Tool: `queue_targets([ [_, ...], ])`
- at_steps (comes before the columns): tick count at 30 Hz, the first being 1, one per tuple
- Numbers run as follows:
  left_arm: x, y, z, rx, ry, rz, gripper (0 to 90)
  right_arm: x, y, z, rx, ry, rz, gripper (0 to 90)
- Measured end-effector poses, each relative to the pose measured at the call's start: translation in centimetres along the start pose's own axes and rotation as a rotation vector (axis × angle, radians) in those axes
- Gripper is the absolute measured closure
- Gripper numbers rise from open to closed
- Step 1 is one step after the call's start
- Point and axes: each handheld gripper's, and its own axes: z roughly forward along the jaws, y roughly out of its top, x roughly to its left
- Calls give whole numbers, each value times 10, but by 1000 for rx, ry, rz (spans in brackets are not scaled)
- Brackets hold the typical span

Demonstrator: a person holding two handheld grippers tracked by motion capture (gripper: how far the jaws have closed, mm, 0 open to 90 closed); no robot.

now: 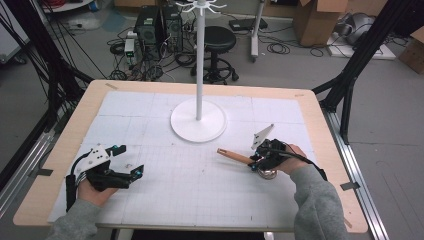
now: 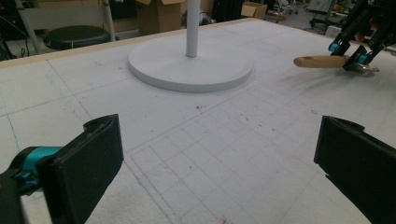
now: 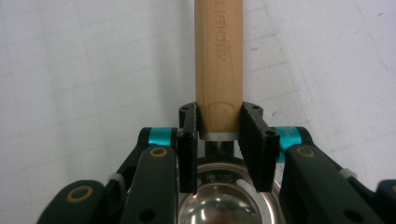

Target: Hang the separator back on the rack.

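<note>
The right tongs [image 1: 258, 161] are clamped on the wooden handle [image 3: 218, 65] of a small ladle [image 1: 250, 161], right where the wood meets the metal collar above the steel bowl [image 3: 224, 205]; in the right gripper view both pads press the sides of the handle squarely, with the bowl tucked under the tongs and the handle running straight out ahead. The ladle lies low on the white gridded counter [image 1: 200, 190], at the right side, its handle tip pointing toward the round base of the white hook stand [image 1: 198, 120], from which it stands a little apart. The left tongs [image 1: 127, 162] rest at the left of the counter, spread wide and holding nothing, well apart from the ladle. The step looks like lifting the ladle to carry it toward the stand. To do it well, keep the squeeze firm, since the grip sits close to the heavy bowl and the long handle can swing; lift straight up before turning, keep the handle level, and steer clear of the stand's pole [image 1: 199, 60] so it is not knocked. The left tongs could steady the base if needed
</note>
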Motion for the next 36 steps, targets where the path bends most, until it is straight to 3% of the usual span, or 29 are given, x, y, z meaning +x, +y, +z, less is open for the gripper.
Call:
queue_targets([
  [6,0,0,0,0,1,0,18,1,-1,-6,-43,-1,-7,696],
  [25,0,0,0,-1,1,-1,18,2,-3,-20,-135,-17,34,697],
  [36,0,0,-1,-3,1,0,18,1,-2,-36,-268,-36,71,696],
])
